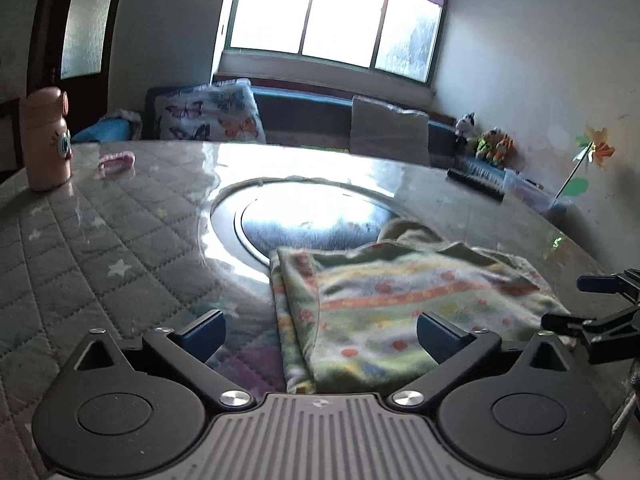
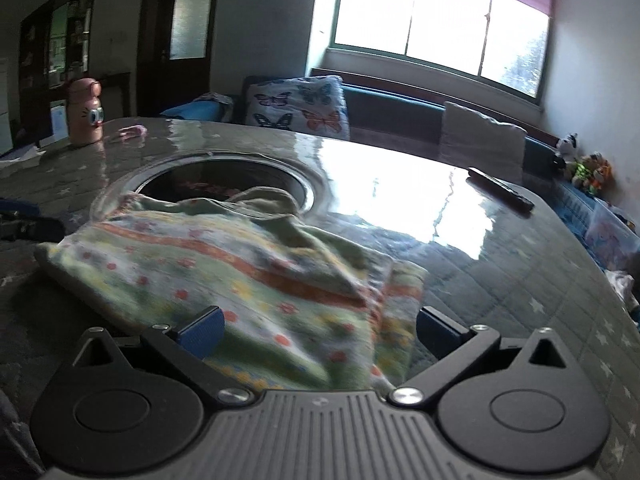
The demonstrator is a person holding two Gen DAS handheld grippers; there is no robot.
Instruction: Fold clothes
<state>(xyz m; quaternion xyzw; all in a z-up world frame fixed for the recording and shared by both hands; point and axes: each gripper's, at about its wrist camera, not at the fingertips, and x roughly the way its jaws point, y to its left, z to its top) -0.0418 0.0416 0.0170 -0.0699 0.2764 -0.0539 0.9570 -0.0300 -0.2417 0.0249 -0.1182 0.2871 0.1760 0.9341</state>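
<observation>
A folded green garment with orange stripes and flower print (image 1: pixel 400 300) lies on the quilted grey star-patterned table (image 1: pixel 100 240), overlapping its round central inset. The left gripper (image 1: pixel 320 332) and right gripper (image 2: pixel 320 328) gape wide, holding nothing.

Your cloth (image 1: pixel 400 300) lies on the counter (image 1: pixel 120 240), apparently overlapping the disc (image 1: pixel 312 220); bottle (image 1: pixel 46 140) far left.

Blurred garment (image 2: pixel 240 272) print; near edge hidden
</observation>
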